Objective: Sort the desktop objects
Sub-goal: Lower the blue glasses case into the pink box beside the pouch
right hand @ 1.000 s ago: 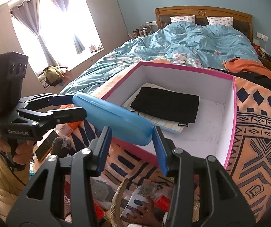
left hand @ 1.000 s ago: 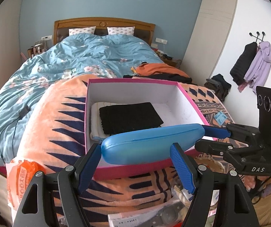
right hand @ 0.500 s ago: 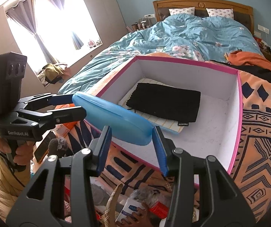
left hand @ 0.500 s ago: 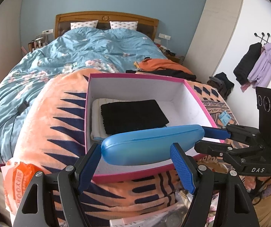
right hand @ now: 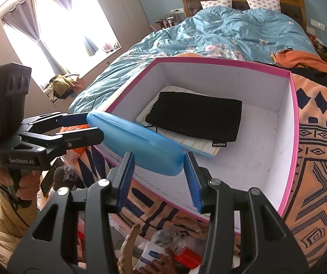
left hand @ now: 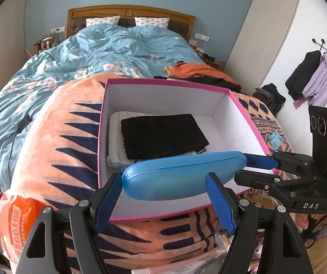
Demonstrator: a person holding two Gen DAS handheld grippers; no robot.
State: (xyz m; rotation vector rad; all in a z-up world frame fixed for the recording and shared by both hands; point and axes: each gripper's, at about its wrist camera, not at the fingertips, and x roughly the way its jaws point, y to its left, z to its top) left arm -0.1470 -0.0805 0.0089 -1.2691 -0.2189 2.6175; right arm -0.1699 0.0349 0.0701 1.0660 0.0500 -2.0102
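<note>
A blue glasses case [left hand: 181, 175] hangs in the air over the near edge of a pink-rimmed white box [left hand: 168, 83]. My left gripper [left hand: 163, 189] is shut on its left end and my right gripper [right hand: 157, 171] is shut on its right end [right hand: 140, 143]. Each gripper shows in the other's view, the right one [left hand: 250, 167] and the left one [right hand: 88, 125]. A black pouch [left hand: 161, 134] lies on a cream striped cloth [right hand: 200, 146] in the box's left half. The box's right half [right hand: 261, 141] is bare.
The box sits on an orange and navy blanket [left hand: 56, 146] at the foot of a bed with a blue duvet [left hand: 95, 52]. Loose packets and bottles [right hand: 163, 246] lie below the grippers. An orange bag [left hand: 12, 223] lies at the left.
Both grippers have carried the glasses case forward and higher over the box's near edge. The box looks closer and larger. The grip on the case is unchanged.
</note>
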